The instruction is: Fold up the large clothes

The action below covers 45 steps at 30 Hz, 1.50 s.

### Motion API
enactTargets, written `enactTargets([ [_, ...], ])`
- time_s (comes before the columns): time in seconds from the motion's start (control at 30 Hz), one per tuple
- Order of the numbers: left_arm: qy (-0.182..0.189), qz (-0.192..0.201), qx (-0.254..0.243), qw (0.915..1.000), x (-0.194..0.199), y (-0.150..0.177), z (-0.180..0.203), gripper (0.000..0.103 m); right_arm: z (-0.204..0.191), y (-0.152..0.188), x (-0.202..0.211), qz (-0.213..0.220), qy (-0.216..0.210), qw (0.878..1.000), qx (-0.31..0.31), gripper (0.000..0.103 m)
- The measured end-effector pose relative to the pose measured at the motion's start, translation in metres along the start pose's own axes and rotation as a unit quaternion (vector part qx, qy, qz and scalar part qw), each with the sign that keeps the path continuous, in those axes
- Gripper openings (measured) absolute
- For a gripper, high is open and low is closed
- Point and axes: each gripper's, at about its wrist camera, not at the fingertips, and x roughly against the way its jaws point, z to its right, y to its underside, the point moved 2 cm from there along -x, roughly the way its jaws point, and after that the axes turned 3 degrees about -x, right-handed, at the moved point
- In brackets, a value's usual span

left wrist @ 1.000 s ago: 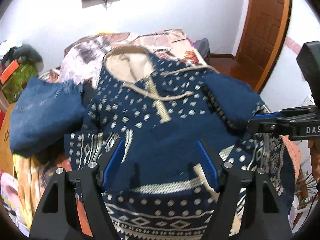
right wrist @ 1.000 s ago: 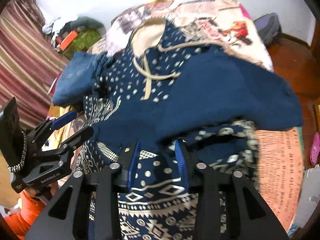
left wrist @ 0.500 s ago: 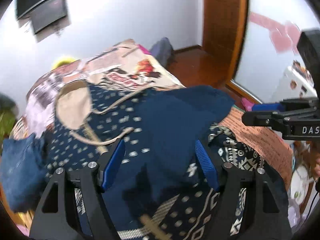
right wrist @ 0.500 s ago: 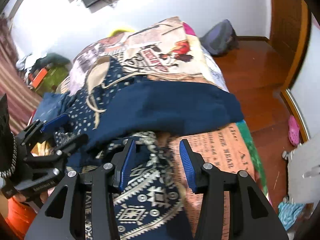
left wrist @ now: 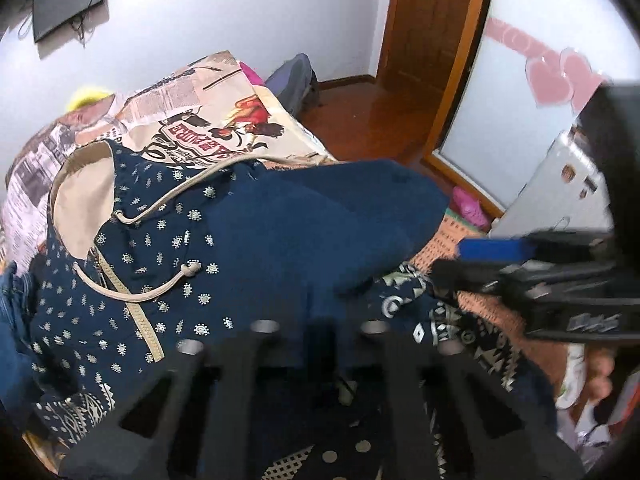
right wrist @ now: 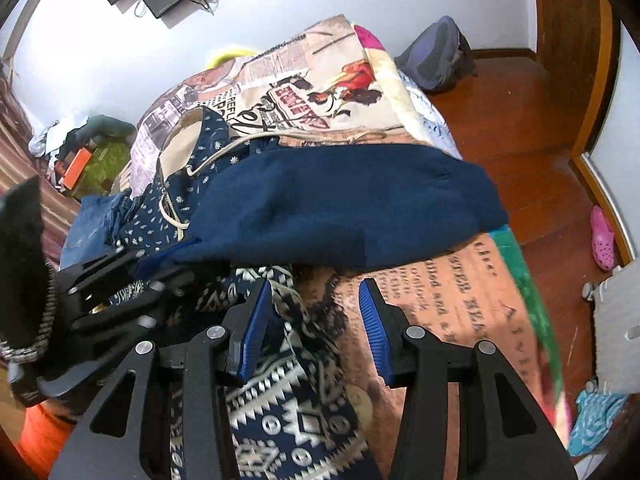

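Navy patterned hoodie (left wrist: 168,248) spread across the bed (right wrist: 452,292), tan-lined hood (left wrist: 76,200) toward 10 o'clock in the left wrist view, cream drawstring (left wrist: 152,292) looping beside the zip. Plain navy sleeve (right wrist: 352,204) folded across the chest, running from 9 toward 3 o'clock in the right wrist view, its cuff end reaching the bed's edge. Geometric white-on-navy hem band (right wrist: 288,384) bunched at 6 o'clock. Left tongs (left wrist: 320,344) pressed together low at 6 o'clock over the navy cloth; cannot tell whether any fabric is pinched between them, the tips being blurred and dark. Right tongs (right wrist: 316,320) spread, blue pads (right wrist: 256,324) apart, the left pad touching the bunched hem, the right pad over the orange printed bedspread (right wrist: 460,288), no pressure on either. Same right tongs seen at 3 o'clock from the left wrist (left wrist: 492,256). Newspaper-print blanket (left wrist: 224,120) beyond the hood at 12 o'clock. Folded jeans (right wrist: 88,224) at 9 o'clock. Wooden floor (right wrist: 520,128), backpack (right wrist: 436,56), pink shoe (right wrist: 602,236) and door (left wrist: 432,28) further out.
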Motion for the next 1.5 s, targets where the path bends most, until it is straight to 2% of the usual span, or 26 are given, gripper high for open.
enactTargets([
  [0.13,0.012,0.029,0.037,0.9988,0.021,-0.004,-0.017,0.003,0.002,0.001,-0.02,-0.016,-0.007,1.0,-0.012,0.042],
  [0.3,-0.001,0.071,0.097,0.9928,0.062,0.004,-0.05,0.003,0.003,0.01,-0.033,-0.034,-0.005,0.999,-0.003,0.042],
  [0.37,-0.005,0.074,0.119,0.9901,0.071,0.015,-0.061,0.003,0.002,0.012,-0.032,-0.034,-0.011,0.999,0.001,0.042],
  [0.53,-0.026,0.033,0.155,0.987,0.063,0.062,-0.078,0.003,-0.001,0.016,-0.031,-0.035,-0.012,0.999,0.014,0.044],
  [0.6,-0.024,0.0,0.171,0.985,0.049,0.087,-0.084,0.007,-0.004,0.016,-0.033,-0.035,-0.008,0.999,0.02,0.044],
  [0.67,-0.02,-0.027,0.171,0.9846,0.038,0.102,-0.085,0.018,-0.007,0.017,-0.034,-0.035,-0.003,0.999,0.026,0.044],
  [0.77,-0.037,-0.036,0.147,0.9878,0.038,0.106,-0.077,0.029,-0.011,0.017,-0.03,-0.031,0.008,0.999,0.033,0.044],
  [0.83,-0.064,-0.04,0.115,0.9904,0.043,0.097,-0.071,0.038,-0.014,0.017,-0.026,-0.028,0.018,0.999,0.041,0.044],
  [0.9,-0.085,-0.035,0.079,0.9927,0.049,0.083,-0.062,0.04,-0.016,0.017,-0.021,-0.023,0.028,0.998,0.047,0.044],
  [0.97,-0.089,-0.031,0.051,0.9943,0.055,0.072,-0.054,0.052,-0.017,0.017,-0.014,-0.017,0.035,0.998,0.049,0.044],
  [1.1,-0.082,-0.015,-0.005,0.9965,0.06,0.048,-0.03,0.054,-0.011,0.017,0.007,0.0,0.028,0.999,0.035,0.044],
  [1.23,-0.056,-0.012,-0.058,0.9967,0.043,0.022,0.001,0.06,0.001,0.018,0.025,0.018,0.031,0.999,0.02,0.044],
  [1.4,-0.047,-0.052,-0.104,0.9921,-0.002,0.012,0.027,0.06,0.01,0.018,0.037,0.03,0.043,0.999,0.011,0.044],
  [1.5,-0.061,-0.068,-0.112,0.9895,-0.025,0.011,0.026,0.06,0.014,0.017,0.034,0.027,0.044,0.999,0.007,0.044],
])
